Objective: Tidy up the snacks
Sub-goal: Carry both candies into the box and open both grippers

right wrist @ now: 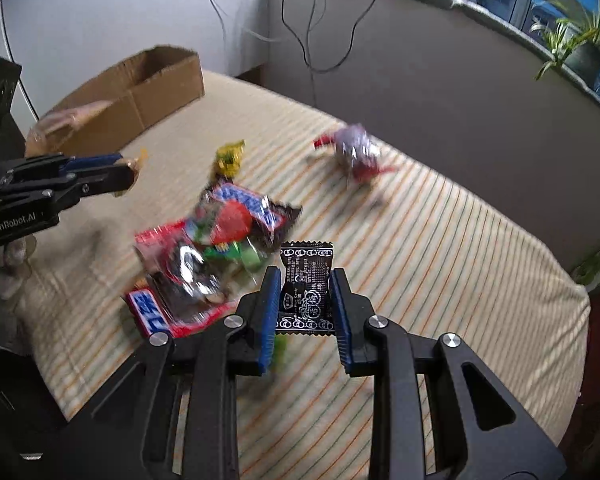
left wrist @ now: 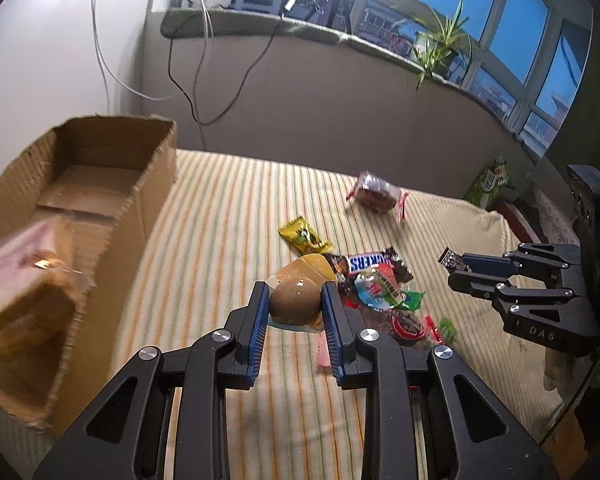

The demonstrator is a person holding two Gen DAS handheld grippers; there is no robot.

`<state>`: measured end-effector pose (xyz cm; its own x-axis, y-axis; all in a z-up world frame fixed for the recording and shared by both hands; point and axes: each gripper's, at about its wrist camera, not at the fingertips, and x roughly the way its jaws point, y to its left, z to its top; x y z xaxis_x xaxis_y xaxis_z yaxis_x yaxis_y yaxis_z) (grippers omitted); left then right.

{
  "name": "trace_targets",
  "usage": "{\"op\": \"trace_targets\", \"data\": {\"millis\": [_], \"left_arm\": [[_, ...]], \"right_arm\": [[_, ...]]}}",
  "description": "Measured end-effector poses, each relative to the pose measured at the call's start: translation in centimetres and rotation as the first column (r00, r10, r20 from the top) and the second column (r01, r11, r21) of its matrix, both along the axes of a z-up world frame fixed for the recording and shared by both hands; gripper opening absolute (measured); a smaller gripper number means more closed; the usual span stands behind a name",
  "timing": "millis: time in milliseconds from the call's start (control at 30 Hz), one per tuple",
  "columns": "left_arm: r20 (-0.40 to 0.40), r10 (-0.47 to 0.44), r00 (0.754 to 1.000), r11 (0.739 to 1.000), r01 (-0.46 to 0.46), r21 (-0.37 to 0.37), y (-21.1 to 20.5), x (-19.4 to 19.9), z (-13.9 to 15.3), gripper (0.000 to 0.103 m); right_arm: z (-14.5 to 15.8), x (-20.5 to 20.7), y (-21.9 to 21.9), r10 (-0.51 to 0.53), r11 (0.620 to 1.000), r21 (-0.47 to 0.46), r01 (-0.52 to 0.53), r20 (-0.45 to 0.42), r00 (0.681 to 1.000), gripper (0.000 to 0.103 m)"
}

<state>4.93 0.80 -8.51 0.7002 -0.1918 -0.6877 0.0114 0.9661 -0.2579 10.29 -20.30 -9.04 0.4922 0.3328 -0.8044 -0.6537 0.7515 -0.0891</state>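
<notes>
Jaws of the left gripper [left wrist: 296, 312] clamp a brown packaged egg [left wrist: 295, 303]; those of the right gripper [right wrist: 306, 308] pinch a black candy sachet [right wrist: 307, 286]. Both snacks hang above the striped bed [right wrist: 440, 248], right of the cardboard box [left wrist: 100, 184]. Pick-up looks done; next comes carrying each over the box's rim, then releasing inside.

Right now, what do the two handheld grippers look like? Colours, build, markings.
Both match. The left gripper and right gripper are black linkage frames with silver pivot bolts and ribbed blue finger pads. The left one's side reads "GenRobot.AI"; the right one's side is embossed "DAS". No cables or sleeves visible.
</notes>
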Motion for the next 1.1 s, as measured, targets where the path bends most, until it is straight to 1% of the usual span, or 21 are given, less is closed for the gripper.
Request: {"op": "trace_targets", "data": {"millis": [167, 267, 567, 767, 967, 1100], "left_arm": [[0.036, 0.032, 0.999, 0.999, -0.032, 0.006, 1.5, -0.6, 1.3, 0.025], [0.058, 0.063, 0.996, 0.998, -0.064, 0.013, 3.0, -1.0, 2.2, 0.025], [0.105, 0.150, 0.983, 0.988, -0.154, 0.030, 7.5, -1.5, 4.2, 0.025], [0.122, 0.209, 0.970, 0.976, -0.215, 0.038, 10.8, -1.8, 5.0, 0.025], [0.125, 0.246, 0.961, 0.966, -0.253, 0.044, 13.2, -1.4, 5.1, 0.025], [0.120, 0.264, 0.957, 0.961, -0.271, 0.045, 14.2, -1.0, 4.9, 0.025]], "right_arm": [[2.3, -0.1, 2.2, 0.020, 0.999, 0.037, -0.021, 0.041, 0.999, 0.026], [3.2, 0.0, 3.9, 0.035, 0.998, 0.050, -0.038, 0.058, 0.998, 0.026], [4.9, 1.5, 9.6, 0.068, 0.991, 0.107, -0.075, 0.074, 0.995, 0.026], [5.5, 1.9, 13.8, 0.108, 0.986, 0.120, -0.118, 0.082, 0.991, 0.026], [5.8, 3.4, 17.6, 0.134, 0.975, 0.172, -0.141, 0.051, 0.990, 0.026], [5.4, 4.0, 20.1, 0.151, 0.972, 0.175, -0.156, 0.041, 0.988, 0.026]]}}
